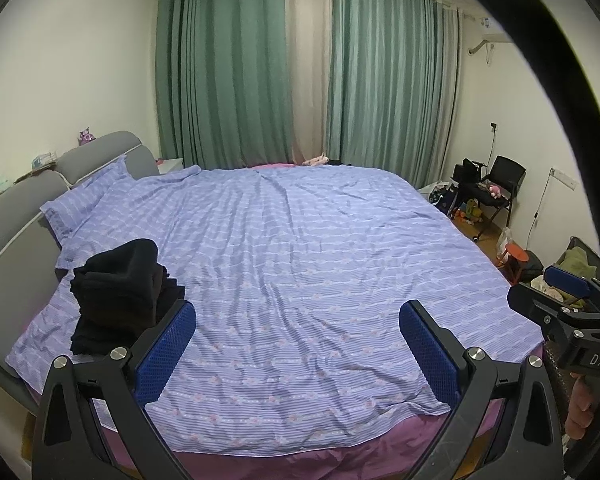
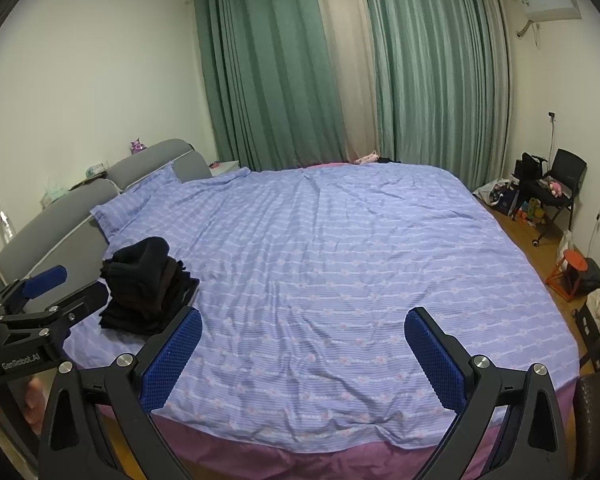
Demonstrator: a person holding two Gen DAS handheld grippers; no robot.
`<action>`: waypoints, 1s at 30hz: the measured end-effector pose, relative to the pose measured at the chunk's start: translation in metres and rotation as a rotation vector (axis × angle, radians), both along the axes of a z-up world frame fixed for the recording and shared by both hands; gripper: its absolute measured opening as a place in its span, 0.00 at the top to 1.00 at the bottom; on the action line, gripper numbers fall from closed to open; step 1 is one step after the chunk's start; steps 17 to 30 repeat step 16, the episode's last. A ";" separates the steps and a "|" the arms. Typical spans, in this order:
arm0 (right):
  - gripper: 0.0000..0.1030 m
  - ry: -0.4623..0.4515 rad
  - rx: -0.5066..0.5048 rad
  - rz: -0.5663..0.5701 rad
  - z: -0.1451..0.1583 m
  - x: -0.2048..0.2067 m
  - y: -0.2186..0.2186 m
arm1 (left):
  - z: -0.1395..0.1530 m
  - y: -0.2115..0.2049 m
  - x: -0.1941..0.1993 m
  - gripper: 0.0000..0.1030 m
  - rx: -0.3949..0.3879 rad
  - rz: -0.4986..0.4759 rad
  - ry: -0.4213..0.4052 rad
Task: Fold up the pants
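Note:
Black pants (image 1: pixel 124 292) lie in a folded stack on the left part of the bed, near the pillow; they also show in the right wrist view (image 2: pixel 148 284). My left gripper (image 1: pixel 298 344) is open and empty, held above the bed's front edge, just right of the stack. It also shows at the left of the right wrist view (image 2: pixel 66 284). My right gripper (image 2: pixel 302 350) is open and empty over the front of the bed. It shows at the right edge of the left wrist view (image 1: pixel 556 288).
The bed carries a lilac striped cover (image 1: pixel 320 248) over a purple sheet (image 2: pixel 300 464). A grey headboard (image 1: pixel 100 156) and a pillow (image 2: pixel 136 200) stand at the left. Green curtains (image 1: pixel 240 72) hang behind. A black chair (image 2: pixel 560 184), a red stool (image 2: pixel 572 268) and clutter stand at the right.

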State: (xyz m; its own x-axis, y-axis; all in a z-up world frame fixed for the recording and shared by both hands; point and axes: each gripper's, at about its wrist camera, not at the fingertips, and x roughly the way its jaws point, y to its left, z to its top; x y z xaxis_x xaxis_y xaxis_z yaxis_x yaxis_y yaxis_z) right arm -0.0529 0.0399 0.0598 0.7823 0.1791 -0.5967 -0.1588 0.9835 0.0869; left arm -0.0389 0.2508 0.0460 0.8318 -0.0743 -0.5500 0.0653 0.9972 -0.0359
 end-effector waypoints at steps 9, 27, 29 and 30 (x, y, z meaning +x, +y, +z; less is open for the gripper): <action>0.01 0.001 0.000 -0.001 0.000 -0.001 -0.001 | 0.000 -0.003 0.000 0.00 -0.006 0.004 -0.003; 0.01 0.000 0.004 0.000 -0.001 -0.001 -0.006 | 0.002 -0.006 0.001 0.00 -0.011 0.016 -0.005; 0.01 0.000 0.004 0.000 -0.001 -0.001 -0.006 | 0.002 -0.006 0.001 0.00 -0.011 0.016 -0.005; 0.01 0.000 0.004 0.000 -0.001 -0.001 -0.006 | 0.002 -0.006 0.001 0.00 -0.011 0.016 -0.005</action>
